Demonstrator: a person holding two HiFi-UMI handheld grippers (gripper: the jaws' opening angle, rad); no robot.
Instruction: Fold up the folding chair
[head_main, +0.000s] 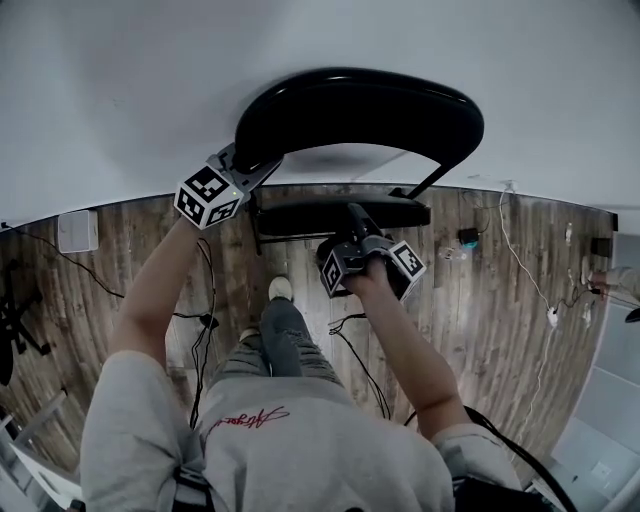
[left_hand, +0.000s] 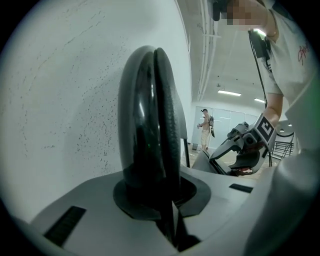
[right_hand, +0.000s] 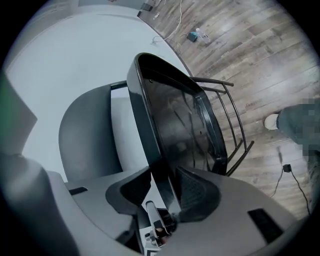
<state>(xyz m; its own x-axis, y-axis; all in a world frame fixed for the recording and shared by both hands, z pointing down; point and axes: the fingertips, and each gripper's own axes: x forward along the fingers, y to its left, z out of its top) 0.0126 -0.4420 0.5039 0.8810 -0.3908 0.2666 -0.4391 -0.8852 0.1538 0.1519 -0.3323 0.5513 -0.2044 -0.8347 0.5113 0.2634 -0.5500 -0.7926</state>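
Note:
A black folding chair stands against the white wall. Its curved backrest is at the top of the head view, and its seat is below that. My left gripper is shut on the backrest's left edge. In the left gripper view that glossy rim rises from between the pressed pads of the left gripper. My right gripper is at the seat's front edge. In the right gripper view the seat rim runs between the jaws of the right gripper. The right pad lies against the rim, and a thin gap shows at the left pad.
The wall is right behind the chair. Thin black frame rails show under the seat. Cables, a white box and a small blue item lie on the wood floor. My shoe stands just before the chair.

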